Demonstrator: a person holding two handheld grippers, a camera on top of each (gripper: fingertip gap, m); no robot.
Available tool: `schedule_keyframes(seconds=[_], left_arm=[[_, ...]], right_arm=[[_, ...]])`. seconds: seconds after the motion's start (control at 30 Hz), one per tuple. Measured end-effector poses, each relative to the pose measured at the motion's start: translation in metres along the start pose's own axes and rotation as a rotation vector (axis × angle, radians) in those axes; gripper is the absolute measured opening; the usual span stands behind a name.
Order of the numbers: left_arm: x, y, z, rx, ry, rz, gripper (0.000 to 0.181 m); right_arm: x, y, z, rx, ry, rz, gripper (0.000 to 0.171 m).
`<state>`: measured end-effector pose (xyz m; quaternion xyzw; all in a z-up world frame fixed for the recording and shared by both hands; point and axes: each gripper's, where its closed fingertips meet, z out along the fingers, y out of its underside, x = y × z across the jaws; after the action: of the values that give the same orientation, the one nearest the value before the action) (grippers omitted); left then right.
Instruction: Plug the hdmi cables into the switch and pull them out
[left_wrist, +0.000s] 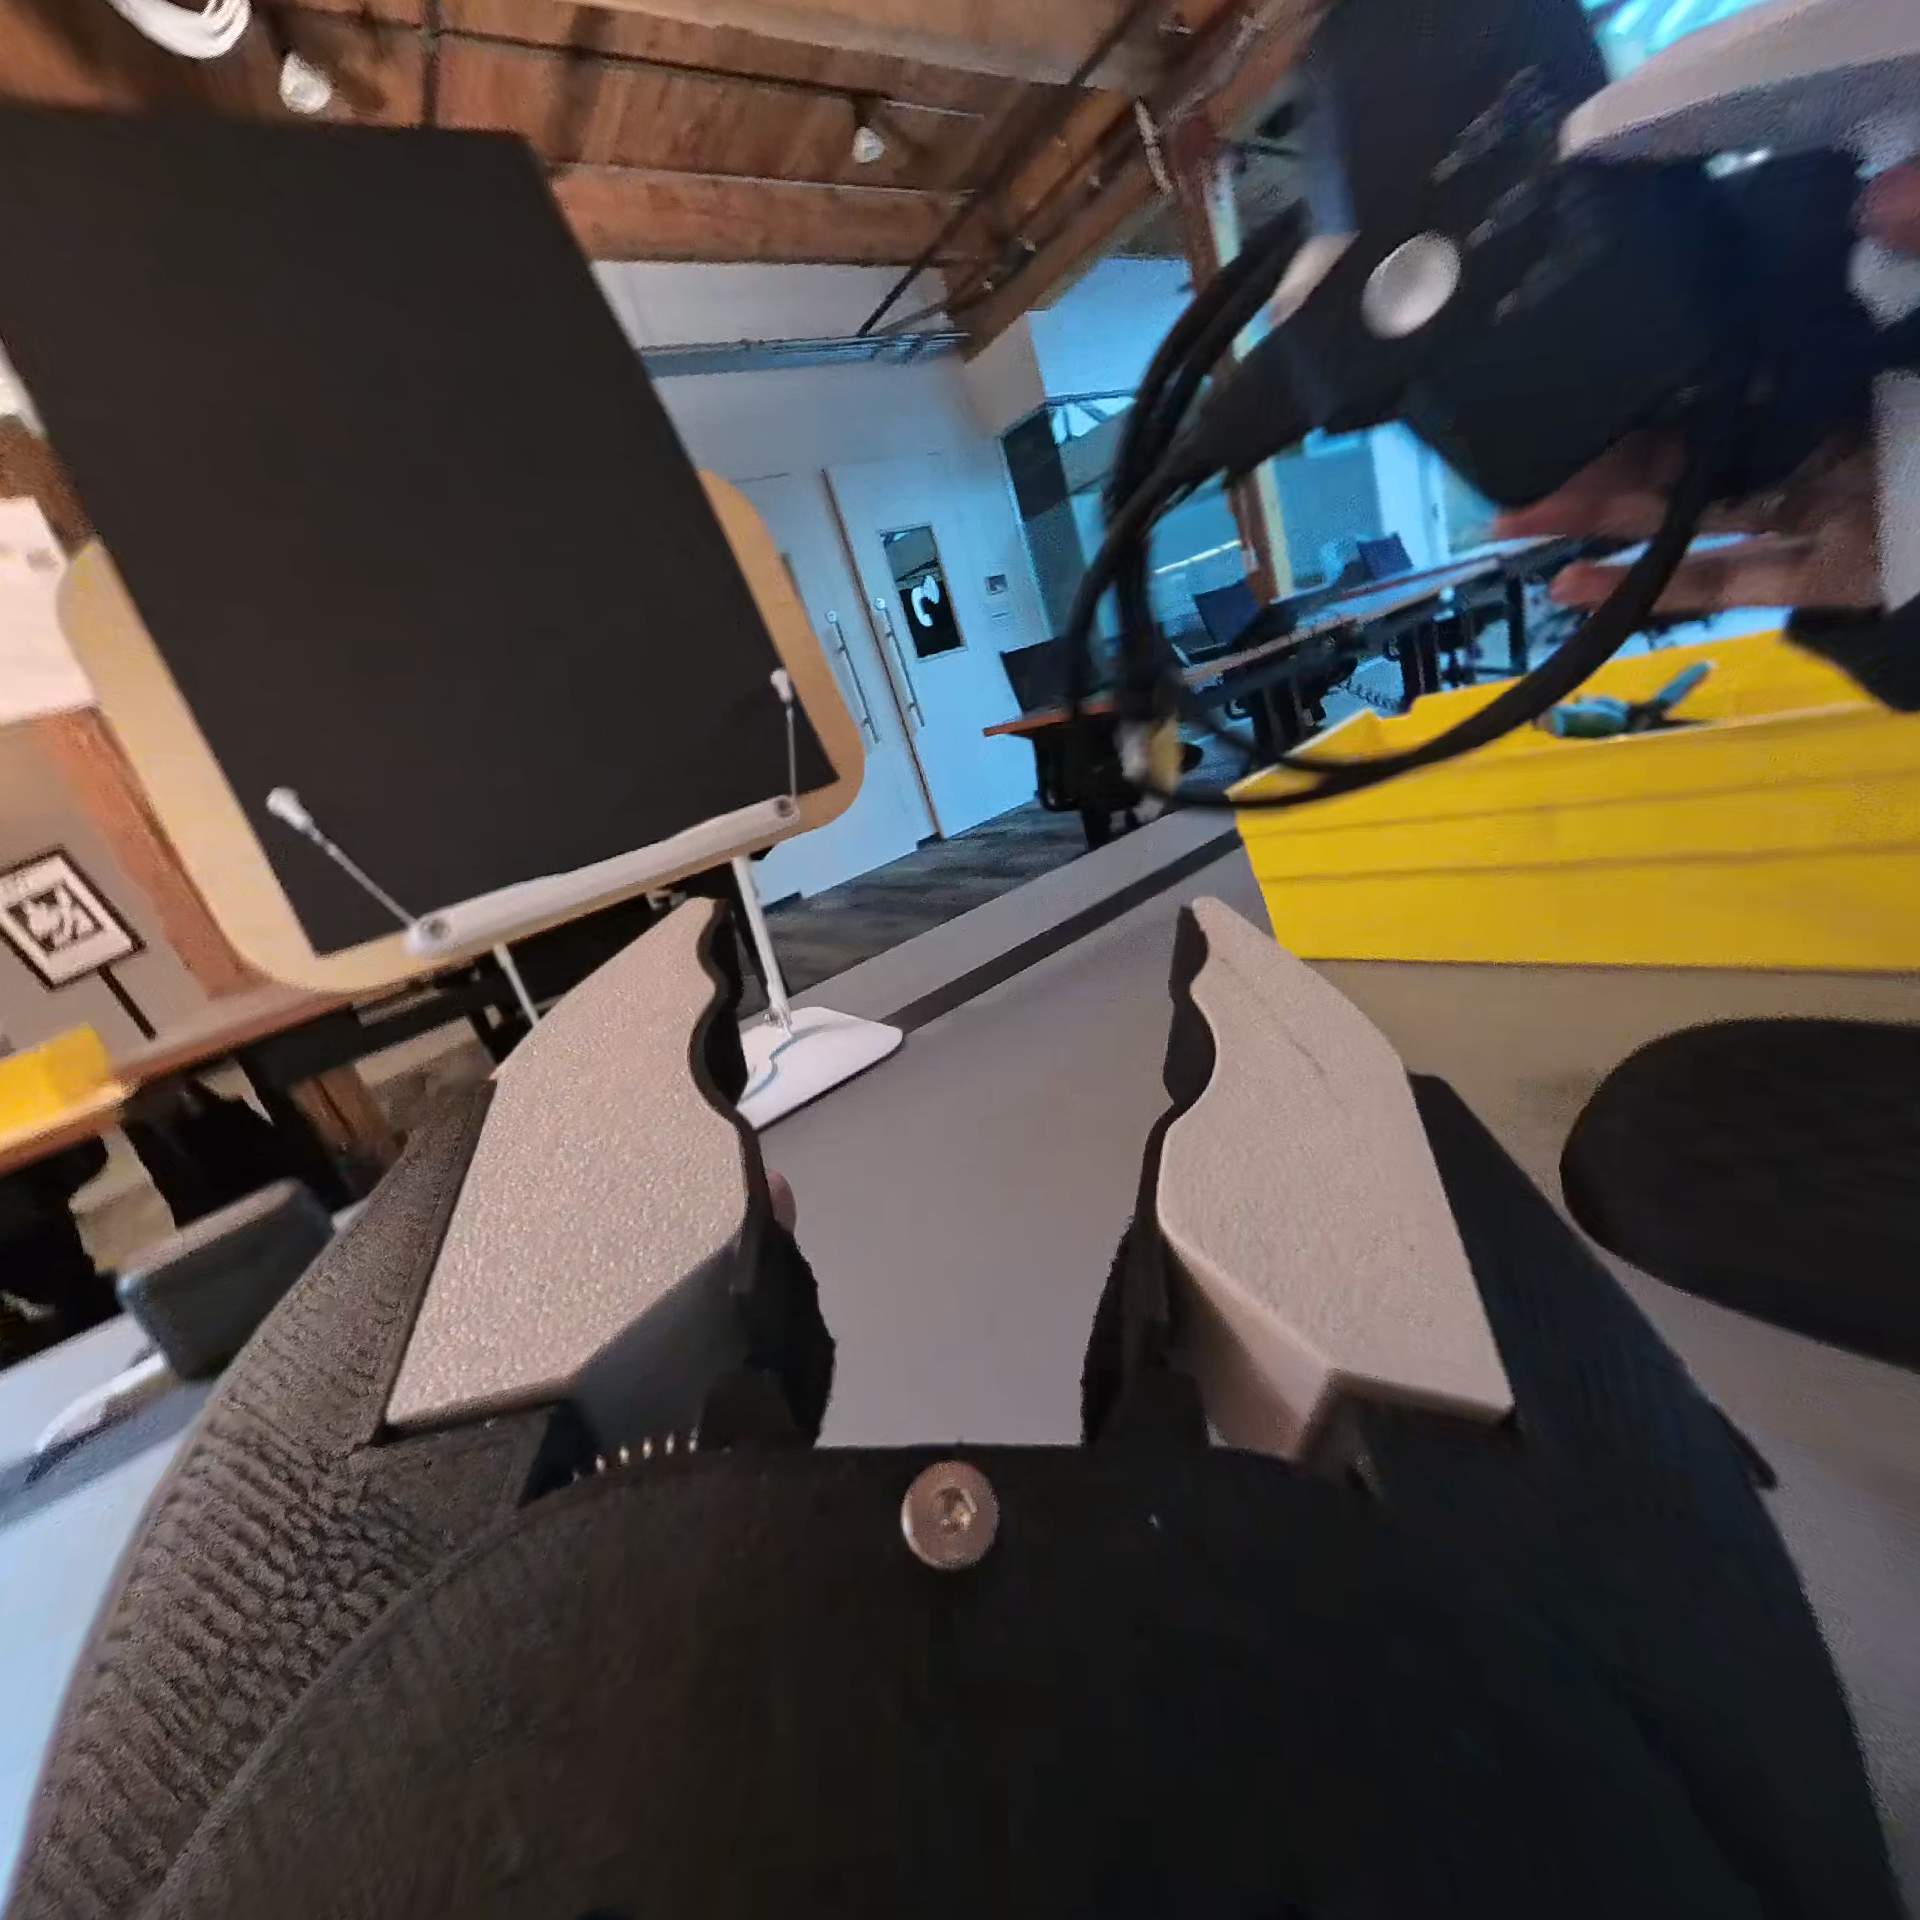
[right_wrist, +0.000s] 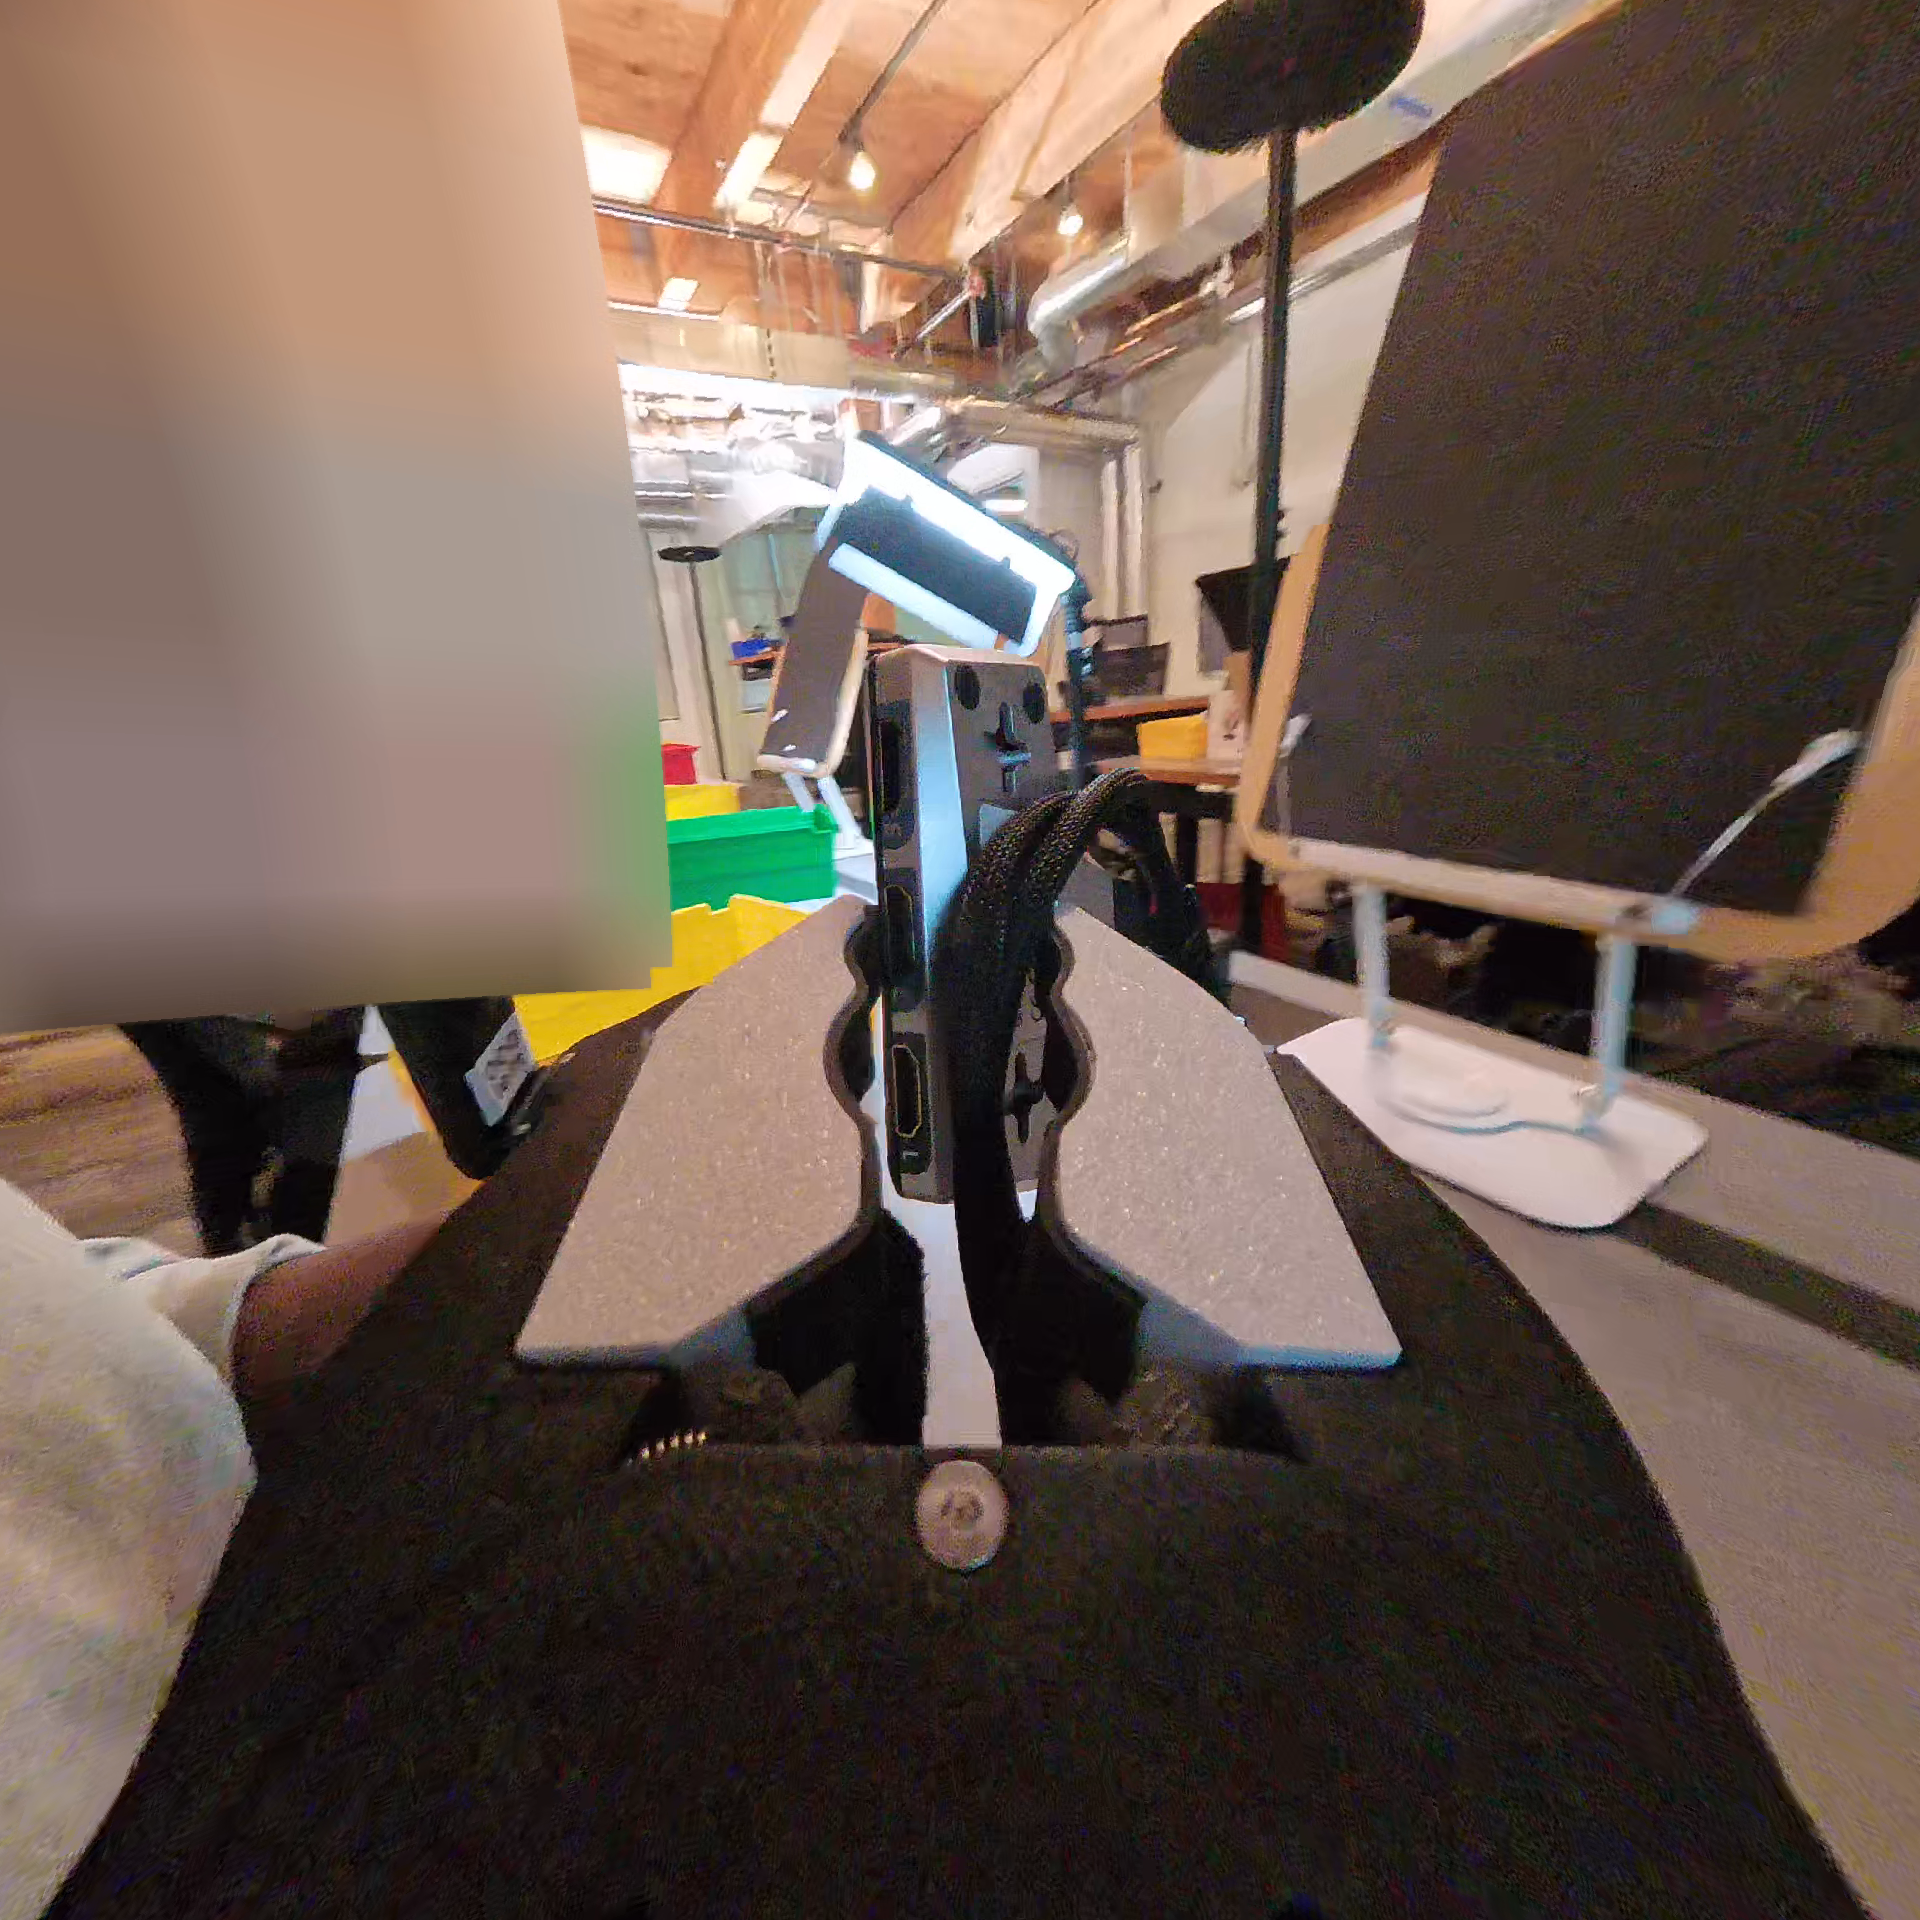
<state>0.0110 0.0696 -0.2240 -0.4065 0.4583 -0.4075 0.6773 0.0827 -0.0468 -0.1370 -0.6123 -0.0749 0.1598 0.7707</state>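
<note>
**Grey switch and braided cables clamped in the right gripper, held in the air**

Grey metal, the switch (right_wrist: 940, 935) stands on end between the fingers of the right gripper (right_wrist: 961, 997), its narrow side with several ports turned toward the camera. A bundle of black braided hdmi cables (right_wrist: 1013, 935) loops over it on its 3 o'clock side and is pinched in the same grip, so the jaws are closed on switch and cables together.

From the left wrist view the right gripper (left_wrist: 1538, 312) appears blurred at 1 o'clock, raised above the table (left_wrist: 987, 1195), with the cables (left_wrist: 1143, 499) hanging from it in loops down toward a yellow bin (left_wrist: 1558, 831). The switch itself cannot be made out there.

The left gripper (left_wrist: 951, 966) is at the centre of its own view, low over the grey table, jaws spread wide with nothing between them.

Farther out, a black board on a white stand (left_wrist: 395, 499) sits at 10 o'clock in the left view and at 2 o'clock in the right (right_wrist: 1621, 520). A round black pad (left_wrist: 1756, 1184) lies on the table at 3 o'clock. Green and yellow bins (right_wrist: 748, 852) stand behind the switch at 10 o'clock.
</note>
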Motion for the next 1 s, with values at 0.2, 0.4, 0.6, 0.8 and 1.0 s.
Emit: schedule_keyframes(seconds=[0.2,0.4,0.6,0.8,1.0], left_arm=[[-0.01,0.006,-0.001,-0.034,-0.042,-0.02,0.076],[-0.001,0.011,0.001,-0.074,-0.019,0.049,0.074],[-0.004,0.012,0.0,-0.072,-0.021,0.01,0.072],[-0.006,0.019,0.0,-0.119,-0.033,0.021,0.072],[-0.007,0.022,0.001,-0.127,-0.037,0.015,0.071]], right_arm=[[0.085,-0.06,-0.056,-0.032,0.443,-0.252,0.029],[0.156,-0.052,-0.091,0.175,0.735,-0.064,0.029],[0.19,-0.018,-0.11,0.066,1.002,-0.159,0.029],[0.221,0.01,-0.117,-0.069,1.062,-0.137,0.029],[0.241,0.044,-0.119,-0.218,1.068,-0.059,0.041]])
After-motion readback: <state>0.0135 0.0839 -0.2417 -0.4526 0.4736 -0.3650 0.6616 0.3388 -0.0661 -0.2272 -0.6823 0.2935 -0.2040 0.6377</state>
